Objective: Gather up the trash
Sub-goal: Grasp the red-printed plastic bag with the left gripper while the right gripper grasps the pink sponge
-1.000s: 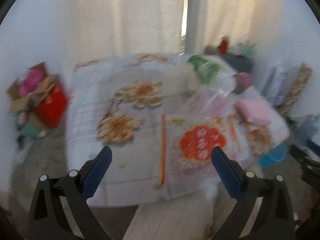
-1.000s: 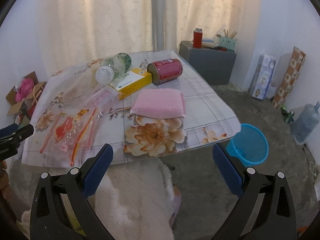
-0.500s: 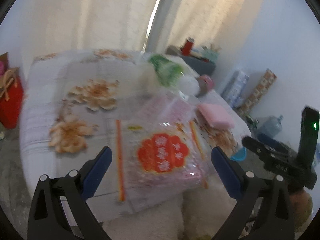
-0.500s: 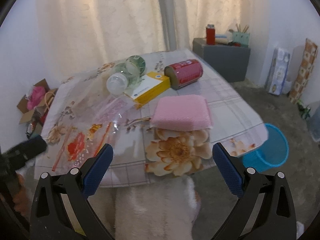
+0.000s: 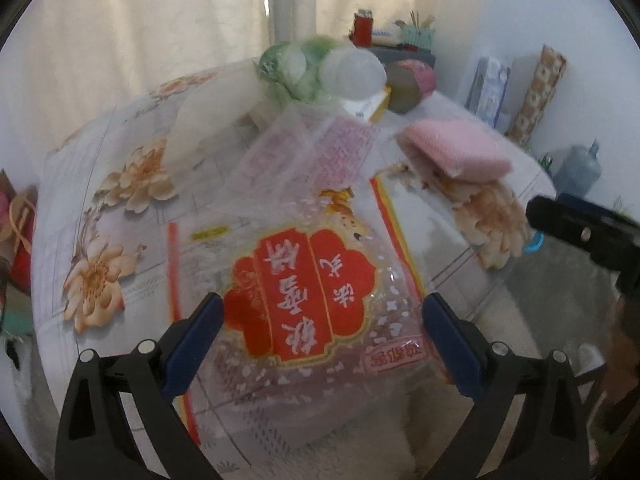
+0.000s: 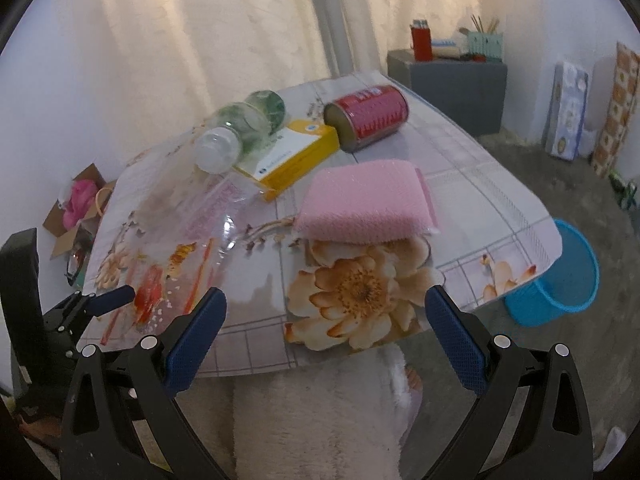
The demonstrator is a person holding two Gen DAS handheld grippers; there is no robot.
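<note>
A clear plastic bag with a red label (image 5: 304,292) lies on the flowered table (image 5: 120,208), its near end between the fingers of my open left gripper (image 5: 320,332). The same bag (image 6: 168,272) shows at the table's left in the right wrist view. Behind it lie a plastic bottle (image 6: 236,132), a yellow box (image 6: 292,156), a red can (image 6: 368,114) and a pink sponge (image 6: 368,200). My right gripper (image 6: 326,332) is open above the table's near edge, empty. A blue basket (image 6: 560,280) stands on the floor to the right.
A fluffy white seat (image 6: 320,412) sits below the table's near edge. A grey cabinet (image 6: 452,88) with a red flask stands at the back right. An open cardboard box (image 6: 76,208) with pink stuff is on the floor at the left. A water jug (image 5: 580,168) is by the right wall.
My left gripper has swung right and come down close over the red-labelled bag, which now fills its view. The right gripper has drifted slightly nearer the table.
</note>
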